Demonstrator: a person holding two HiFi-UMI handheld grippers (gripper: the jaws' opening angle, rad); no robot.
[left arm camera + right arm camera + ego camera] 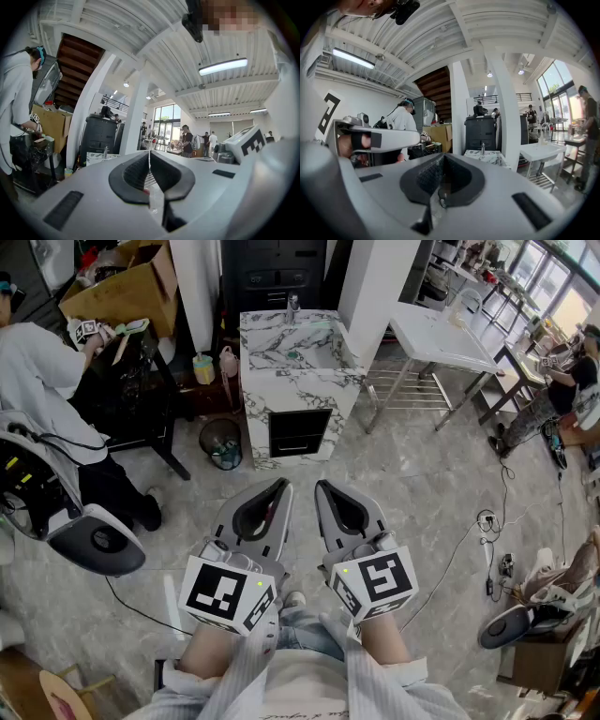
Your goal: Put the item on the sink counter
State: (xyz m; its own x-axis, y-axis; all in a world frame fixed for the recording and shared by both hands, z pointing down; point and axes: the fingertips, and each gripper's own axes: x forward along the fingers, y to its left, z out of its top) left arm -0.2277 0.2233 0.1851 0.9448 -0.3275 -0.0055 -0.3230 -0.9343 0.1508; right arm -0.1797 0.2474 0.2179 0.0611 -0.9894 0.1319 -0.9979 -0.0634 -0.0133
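Note:
The marble sink counter [291, 381] stands ahead on the grey floor, with a faucet [292, 307] at its back and a small green thing in the basin [293, 355]. My left gripper [282, 485] and right gripper [322, 486] are held side by side well short of it, both pointing at it. Each is shut, with no item showing between the tips. The counter also shows in the left gripper view [100, 157] beyond the shut left gripper [150, 153], and in the right gripper view [486, 157] beyond the shut right gripper [443, 158].
A yellow-green bottle [202, 368] and a pink bottle [228, 362] stand left of the counter, with a round bin [222, 442] below them. A white table [441, 334] is at the right. A person in white [37, 381] works at a black stand on the left. Cables [487, 521] lie on the floor.

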